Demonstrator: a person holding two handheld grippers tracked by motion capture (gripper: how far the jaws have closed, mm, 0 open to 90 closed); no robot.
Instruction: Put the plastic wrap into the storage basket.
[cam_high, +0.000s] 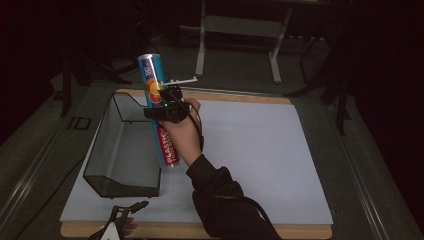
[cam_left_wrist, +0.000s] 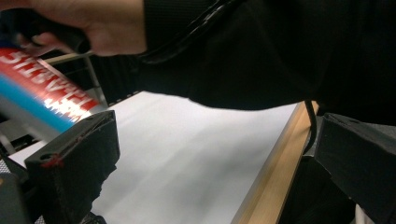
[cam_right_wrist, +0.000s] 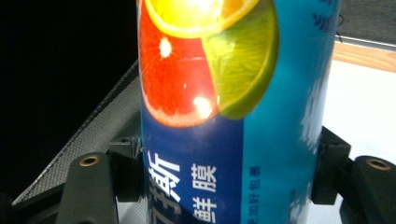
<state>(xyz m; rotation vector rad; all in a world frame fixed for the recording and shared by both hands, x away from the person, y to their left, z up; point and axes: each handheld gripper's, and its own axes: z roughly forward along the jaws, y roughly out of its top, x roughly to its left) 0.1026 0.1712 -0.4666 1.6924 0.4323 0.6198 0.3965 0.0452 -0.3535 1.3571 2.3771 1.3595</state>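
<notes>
Right gripper (cam_high: 167, 104) was clamped on a tall plastic-wrap tube (cam_high: 159, 107), jaws pressed to both sides of it at about mid-height; the right gripper view showed the jaw pads hard against the blue label with the citrus print (cam_right_wrist: 205, 60); tube stood tilted, top leaning away from the person, red lower end marked "PLASTIC" just above the white mat (cam_high: 250, 150); right hand (cam_high: 182, 132) wrapped the gripper from behind.

Tube sat right at the right wall of the black mesh tray (cam_high: 107, 150), beside it, not inside; tray looked empty; tray took the mat's left side, the middle and right of the mat were open, wooden board edge (cam_high: 225, 95) beyond.

Left gripper (cam_high: 125, 212) was low at the near edge, jaws spread wide with nothing between them; its own view showed the mat and the board edge in the gap.
</notes>
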